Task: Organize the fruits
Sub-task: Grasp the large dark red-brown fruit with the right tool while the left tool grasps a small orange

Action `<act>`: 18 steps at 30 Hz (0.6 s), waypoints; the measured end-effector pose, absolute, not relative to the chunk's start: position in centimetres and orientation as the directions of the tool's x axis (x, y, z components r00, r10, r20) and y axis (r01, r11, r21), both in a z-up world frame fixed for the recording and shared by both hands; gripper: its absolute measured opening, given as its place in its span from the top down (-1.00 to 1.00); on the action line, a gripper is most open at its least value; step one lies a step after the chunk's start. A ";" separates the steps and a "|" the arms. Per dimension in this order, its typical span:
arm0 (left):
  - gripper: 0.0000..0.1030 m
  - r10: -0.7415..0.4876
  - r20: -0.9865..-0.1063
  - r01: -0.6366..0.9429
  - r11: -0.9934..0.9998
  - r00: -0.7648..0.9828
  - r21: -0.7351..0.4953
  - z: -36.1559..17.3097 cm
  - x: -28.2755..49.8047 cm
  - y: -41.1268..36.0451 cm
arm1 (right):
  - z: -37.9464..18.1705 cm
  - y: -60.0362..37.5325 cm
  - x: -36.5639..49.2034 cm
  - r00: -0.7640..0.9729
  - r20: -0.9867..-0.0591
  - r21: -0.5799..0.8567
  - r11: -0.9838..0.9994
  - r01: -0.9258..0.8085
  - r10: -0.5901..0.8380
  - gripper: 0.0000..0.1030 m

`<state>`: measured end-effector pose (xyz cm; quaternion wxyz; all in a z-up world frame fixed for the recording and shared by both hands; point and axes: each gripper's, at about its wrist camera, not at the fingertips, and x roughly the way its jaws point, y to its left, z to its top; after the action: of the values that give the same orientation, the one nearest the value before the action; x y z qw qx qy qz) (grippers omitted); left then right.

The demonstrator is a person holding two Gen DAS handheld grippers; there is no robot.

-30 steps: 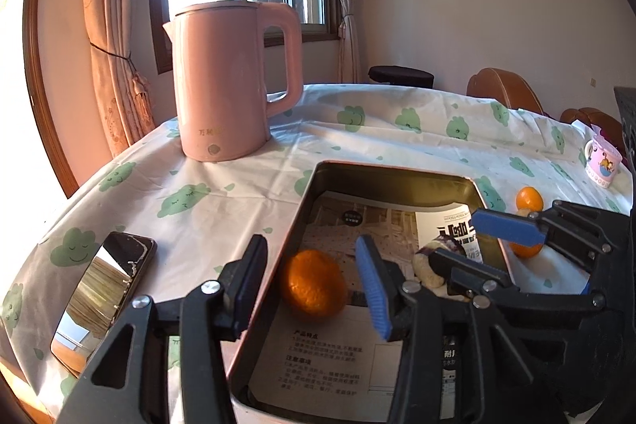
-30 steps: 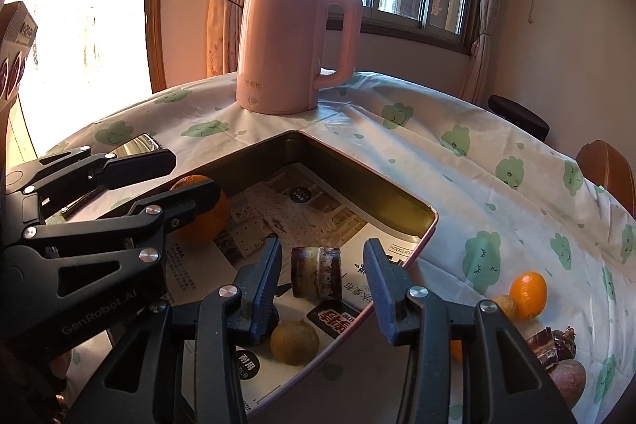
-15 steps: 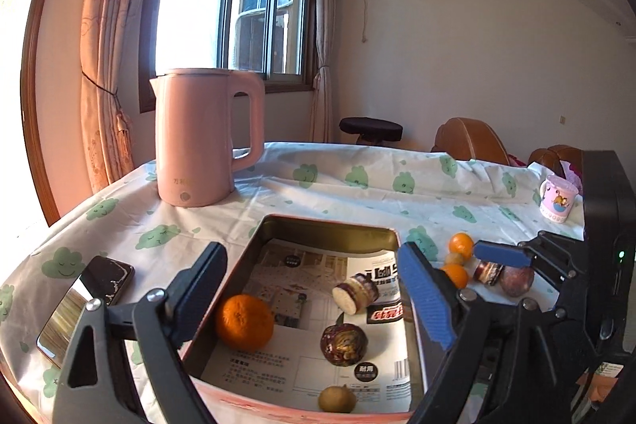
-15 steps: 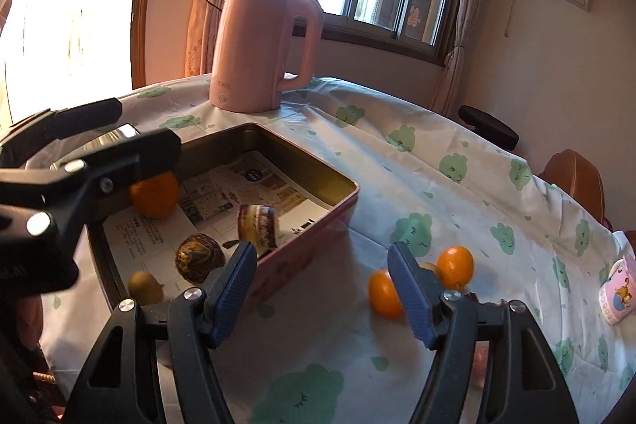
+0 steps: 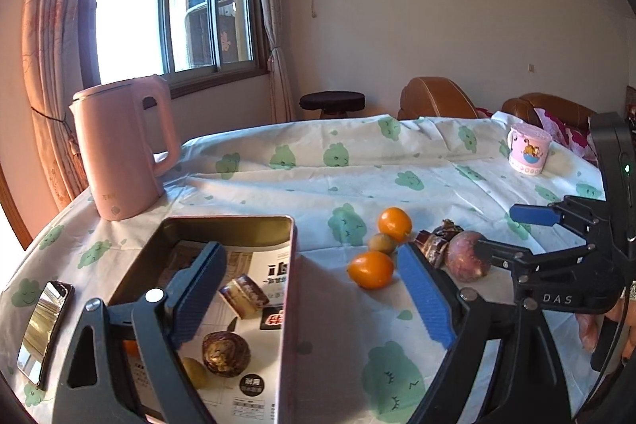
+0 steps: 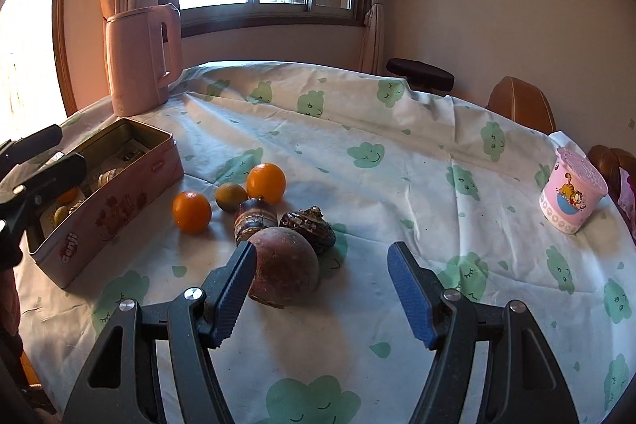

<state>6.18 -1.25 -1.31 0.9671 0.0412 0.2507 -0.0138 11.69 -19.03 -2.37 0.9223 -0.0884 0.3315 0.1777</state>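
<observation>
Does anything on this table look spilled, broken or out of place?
Nothing is spilled or broken. A cluster of fruit lies loose on the tablecloth beside the pink tin, which already holds a few pieces.

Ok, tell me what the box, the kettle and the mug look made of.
Box: likely tin; brassy, shiny inner walls, printed pink outside.
Kettle: probably matte pink plastic shell; no glare.
Mug: looks like glazed ceramic with a cartoon print, though plastic is possible.
</observation>
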 end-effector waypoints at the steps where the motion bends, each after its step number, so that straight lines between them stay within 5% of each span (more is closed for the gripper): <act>1: -0.75 -0.009 -0.504 0.060 0.995 0.864 0.085 -1.7 6.8 -1.9 | -2.5 -18.9 11.9 0.712 -0.647 -0.041 0.919 -0.391 0.274 -0.35; 18: -0.28 -0.054 -0.682 0.144 0.987 0.729 0.076 -4.8 11.3 -4.1 | -4.0 -18.2 12.6 0.587 -0.690 0.105 0.861 -0.498 0.424 -0.08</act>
<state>11.30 -4.13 -4.78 0.9278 0.0617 0.3640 -0.0533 12.55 -18.18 -3.98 0.8894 -0.0497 0.3733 0.2590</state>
